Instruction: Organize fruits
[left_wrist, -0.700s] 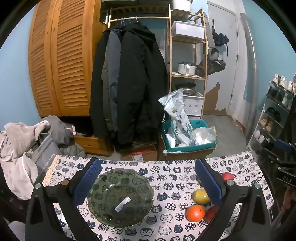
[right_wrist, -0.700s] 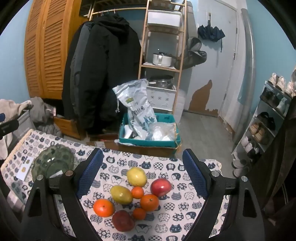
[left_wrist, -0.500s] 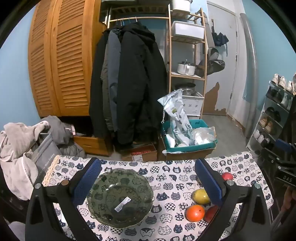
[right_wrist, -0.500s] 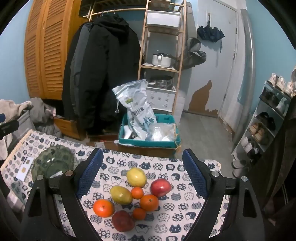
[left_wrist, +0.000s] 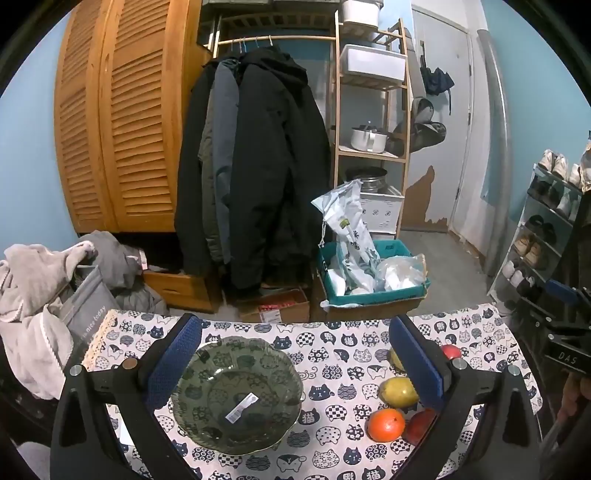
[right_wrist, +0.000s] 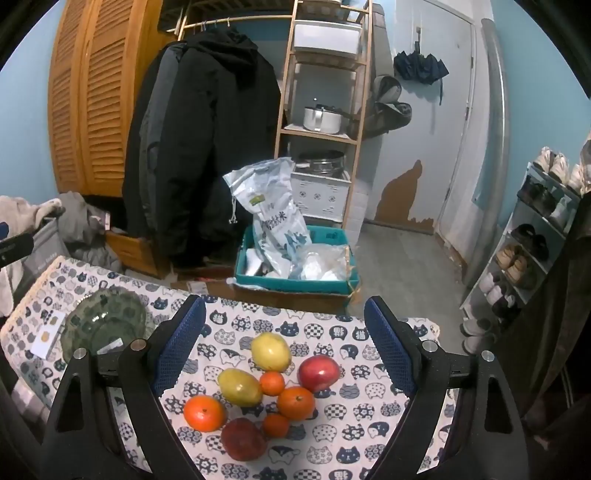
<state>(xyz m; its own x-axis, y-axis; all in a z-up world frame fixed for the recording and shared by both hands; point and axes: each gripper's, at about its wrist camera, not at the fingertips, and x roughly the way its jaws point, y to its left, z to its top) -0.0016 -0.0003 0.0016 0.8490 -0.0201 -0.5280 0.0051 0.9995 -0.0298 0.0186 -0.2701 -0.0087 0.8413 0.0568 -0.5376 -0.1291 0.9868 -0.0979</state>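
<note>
A green glass bowl with a label stuck inside sits on the cat-print tablecloth, and nothing else is in it. My left gripper hovers open above it, blue pads wide apart. In the right wrist view a cluster of fruit lies on the cloth: two yellow-green mangoes, a red apple, a darker red apple and several oranges. My right gripper is open above that cluster with nothing between its fingers. The bowl lies to its left.
Beyond the table's far edge stand a teal crate with bags, a coat rack with dark coats, a wooden shelf and a shoe rack on the right. A pile of grey clothes lies left. A white card rests by the bowl.
</note>
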